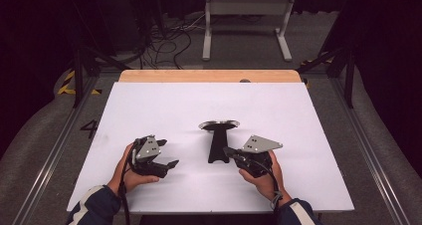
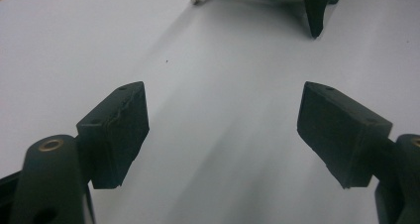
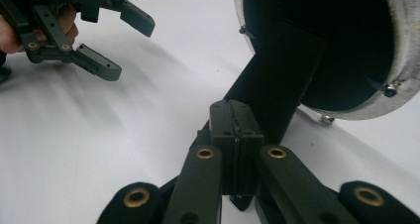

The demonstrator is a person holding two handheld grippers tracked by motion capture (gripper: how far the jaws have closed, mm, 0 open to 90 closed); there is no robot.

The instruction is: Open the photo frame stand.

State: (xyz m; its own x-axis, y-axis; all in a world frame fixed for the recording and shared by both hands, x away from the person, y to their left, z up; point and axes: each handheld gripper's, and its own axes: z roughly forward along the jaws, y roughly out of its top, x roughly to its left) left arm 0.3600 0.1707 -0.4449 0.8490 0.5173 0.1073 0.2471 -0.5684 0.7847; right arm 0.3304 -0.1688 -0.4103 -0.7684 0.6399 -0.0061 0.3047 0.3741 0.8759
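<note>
A black pan with a silvery round rim and long flat handle (image 1: 218,135) lies mid-counter (image 1: 164,105). The right gripper (image 1: 229,152), pressed fully together, touches its handle end; the left gripper (image 1: 169,153), spread wide and empty, sits left of it.

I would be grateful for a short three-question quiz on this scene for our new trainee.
1. True or false: the jaws of the left gripper stand open.
2. The tips of the right gripper are closest to: A) the round metal-rimmed head of the utensil; B) the near end of its black handle; C) the left gripper.
3. Fill in: the utensil lies on a ___ table.

Key: 1 true; 2 B; 3 white.
</note>
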